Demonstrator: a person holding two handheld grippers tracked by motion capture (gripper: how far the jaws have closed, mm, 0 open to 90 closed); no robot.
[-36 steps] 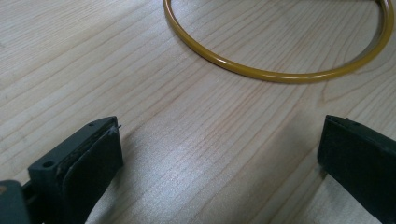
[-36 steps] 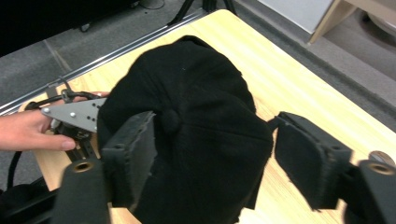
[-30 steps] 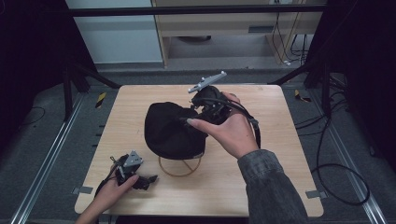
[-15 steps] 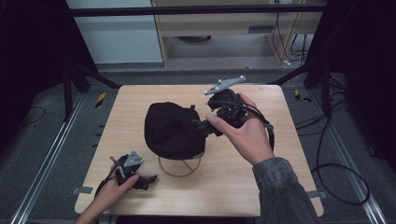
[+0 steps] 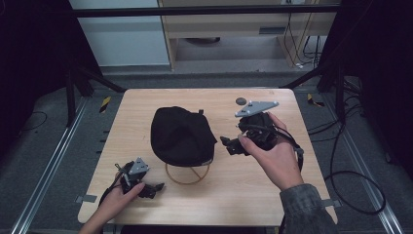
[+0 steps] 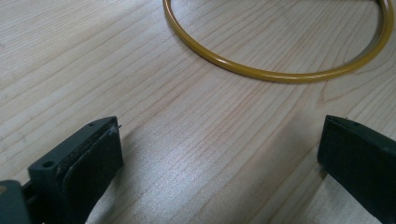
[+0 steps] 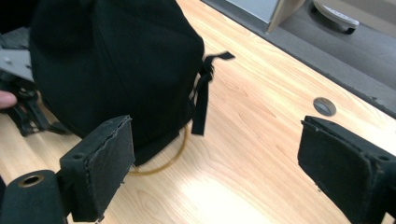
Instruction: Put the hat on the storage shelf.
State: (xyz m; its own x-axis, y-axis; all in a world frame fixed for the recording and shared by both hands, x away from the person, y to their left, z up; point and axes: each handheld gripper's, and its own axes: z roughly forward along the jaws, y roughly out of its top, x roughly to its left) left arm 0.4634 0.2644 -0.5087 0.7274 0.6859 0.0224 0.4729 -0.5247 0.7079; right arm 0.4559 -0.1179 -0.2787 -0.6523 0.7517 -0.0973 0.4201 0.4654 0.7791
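Right now the black cap (image 5: 181,136) sits in the middle of the high view, draped over a stand whose yellow ring (image 5: 187,174) shows on the wooden table (image 5: 272,195) just below the cap's lower edge. The right gripper (image 5: 228,144) hangs right of centre, near the cap's right side but apart from it, its jaws spread wide with nothing between them. In the right gripper view the cap fills the upper left, its back strap (image 7: 201,98) dangling beside the ring, and the table's round cable hole (image 7: 324,106) lies toward the upper right.

The left gripper (image 5: 155,187) rests low at the lower left of the high view, close to the table edge. Its jaws are also spread and empty; the left gripper view looks along bare wood toward the ring at the top of the frame.

Judging from this, the step in hand looks like the approach to the cap, with no grip made yet. The next move probably calls for the right gripper to close the gap leftward, line one jaw inside and one outside the cap's edge or strap, then press together on the fabric. The left gripper could steady the ring so the stand does not slide or tip.
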